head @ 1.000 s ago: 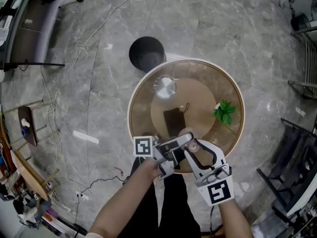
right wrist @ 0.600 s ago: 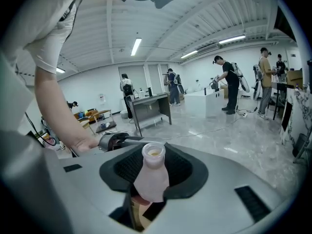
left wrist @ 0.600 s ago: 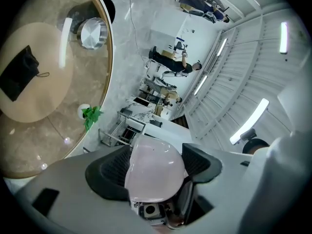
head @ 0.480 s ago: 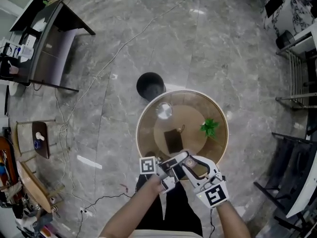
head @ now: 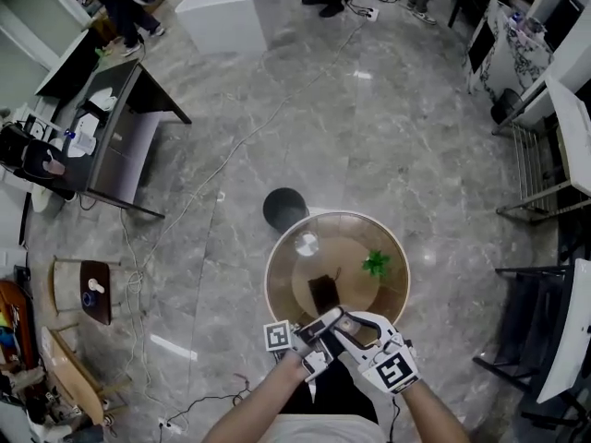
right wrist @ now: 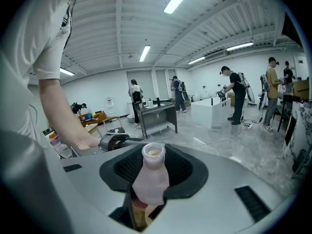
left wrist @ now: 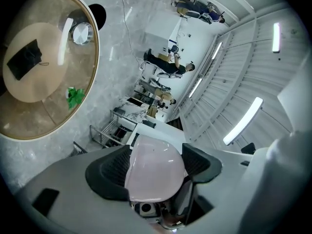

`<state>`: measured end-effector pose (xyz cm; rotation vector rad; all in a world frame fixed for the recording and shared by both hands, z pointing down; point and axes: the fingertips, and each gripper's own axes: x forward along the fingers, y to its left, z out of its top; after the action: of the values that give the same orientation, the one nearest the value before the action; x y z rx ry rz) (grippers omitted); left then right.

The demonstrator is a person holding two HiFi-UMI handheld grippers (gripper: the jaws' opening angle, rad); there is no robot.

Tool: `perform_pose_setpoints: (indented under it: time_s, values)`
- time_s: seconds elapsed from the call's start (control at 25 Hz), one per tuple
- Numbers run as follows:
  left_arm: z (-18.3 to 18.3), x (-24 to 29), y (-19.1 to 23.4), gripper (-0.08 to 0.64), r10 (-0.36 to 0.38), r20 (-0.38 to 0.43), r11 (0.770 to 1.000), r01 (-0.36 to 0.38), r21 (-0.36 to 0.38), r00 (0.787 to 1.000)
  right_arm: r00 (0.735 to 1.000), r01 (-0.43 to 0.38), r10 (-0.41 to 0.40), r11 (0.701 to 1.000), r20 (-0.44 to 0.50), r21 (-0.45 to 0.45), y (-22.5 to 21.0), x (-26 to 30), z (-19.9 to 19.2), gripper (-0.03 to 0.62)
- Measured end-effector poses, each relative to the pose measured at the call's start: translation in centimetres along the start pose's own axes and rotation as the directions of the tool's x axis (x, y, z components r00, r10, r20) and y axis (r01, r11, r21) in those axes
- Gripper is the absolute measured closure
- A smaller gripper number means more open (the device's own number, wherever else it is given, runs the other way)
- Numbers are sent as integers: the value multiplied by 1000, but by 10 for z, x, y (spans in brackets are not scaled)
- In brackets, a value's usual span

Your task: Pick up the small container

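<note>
Pads point(right wrist: 127, 167) of the right gripper point(right wrist: 156, 168) squeeze the body of a small bottle point(right wrist: 150, 184). It is pale pink, and its open neck stands up clear of the jaws with something yellowish showing in the mouth. Seen from overhead, the bottle hangs over the near rim of the round glass table point(head: 280, 289), lifted off the glass.

The left gripper point(left wrist: 156, 167) has its jaws spread wide, yet both pads press on a pale pink rounded thing point(left wrist: 151, 179). It is dome-shaped from this side, and I cannot tell whether it is a cap or another container. It is held just beside the bottle, also above the table's near edge, where the two grippers cross.

On the table, a dark flat thing point(head: 323, 291) lies near the centre. A green sprig point(head: 375, 264) sits toward the right rim, and a shiny round dish point(head: 306, 243) sits toward the far left rim. A black round bin point(head: 283, 209) stands on the floor just beyond the table's far edge.
</note>
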<state>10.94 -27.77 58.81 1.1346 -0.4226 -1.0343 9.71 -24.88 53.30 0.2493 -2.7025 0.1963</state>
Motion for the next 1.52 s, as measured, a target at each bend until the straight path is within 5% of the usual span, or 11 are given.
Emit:
perform_pose_setpoints:
  time_s: [0.52, 1.12, 1.52]
  values:
    - [-83, -49, -74, 212, 32, -146, 999, -29, 25, 989, 985, 157, -159, 987, 70, 33, 89, -50, 67, 442]
    - [-158, -164, -116, 212, 69, -217, 998, -68, 10, 974, 968, 242, -244, 969, 65, 43, 227, -69, 97, 442]
    - [-193, -204, -130, 213, 74, -234, 997, -72, 18, 969, 955, 281, -284, 959, 81, 46, 280, -84, 106, 440]
